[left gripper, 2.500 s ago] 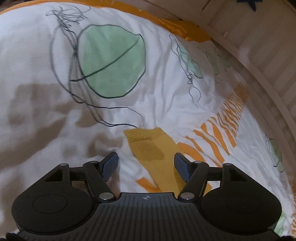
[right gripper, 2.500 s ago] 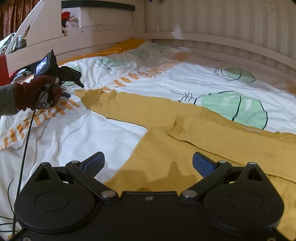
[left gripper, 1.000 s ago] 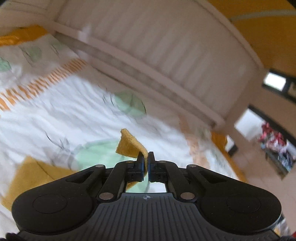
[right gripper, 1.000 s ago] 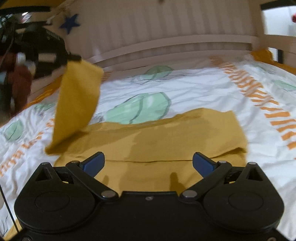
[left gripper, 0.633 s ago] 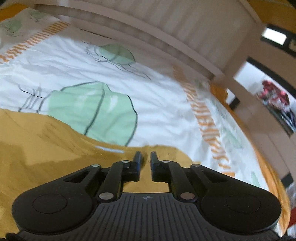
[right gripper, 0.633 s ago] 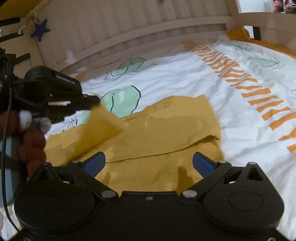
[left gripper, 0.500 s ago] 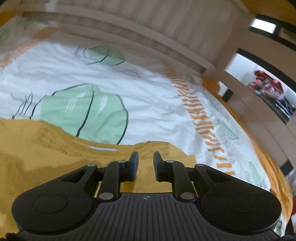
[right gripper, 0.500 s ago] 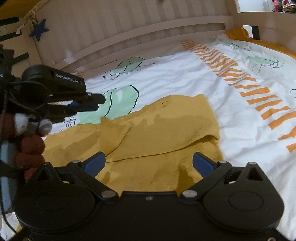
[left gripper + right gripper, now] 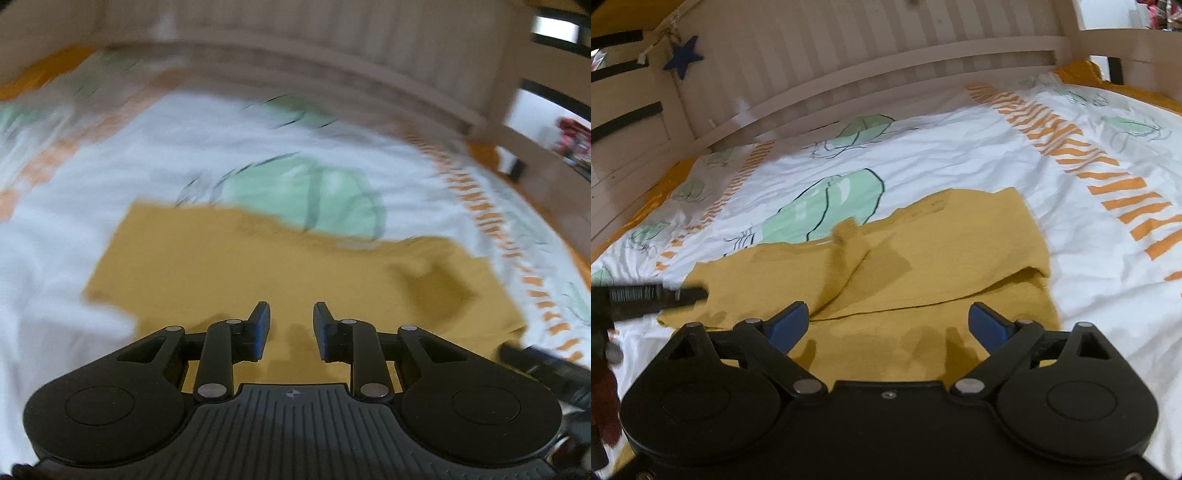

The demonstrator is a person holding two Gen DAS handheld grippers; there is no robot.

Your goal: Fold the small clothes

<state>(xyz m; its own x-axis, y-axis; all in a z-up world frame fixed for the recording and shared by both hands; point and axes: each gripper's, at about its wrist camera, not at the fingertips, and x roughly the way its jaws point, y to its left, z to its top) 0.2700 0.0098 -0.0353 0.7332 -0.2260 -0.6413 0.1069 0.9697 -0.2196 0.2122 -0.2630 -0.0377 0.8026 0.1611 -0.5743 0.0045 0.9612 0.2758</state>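
A mustard-yellow knit garment lies on the bed, with both sleeves folded across its body. It also shows in the blurred left wrist view. My left gripper is open and empty, just above the garment's near part. It shows from the side at the left edge of the right wrist view, off the garment's left end. My right gripper is wide open and empty, low over the garment's near edge.
The bed has a white cover with green leaf prints and orange stripes. A slatted wooden bed rail runs along the far side. A blue star hangs on it. My right gripper's tip shows at the left wrist view's right edge.
My left gripper carried the sleeve over the garment, let it go and opened. It has since drawn back to the left. My right gripper stayed open and nearly still.
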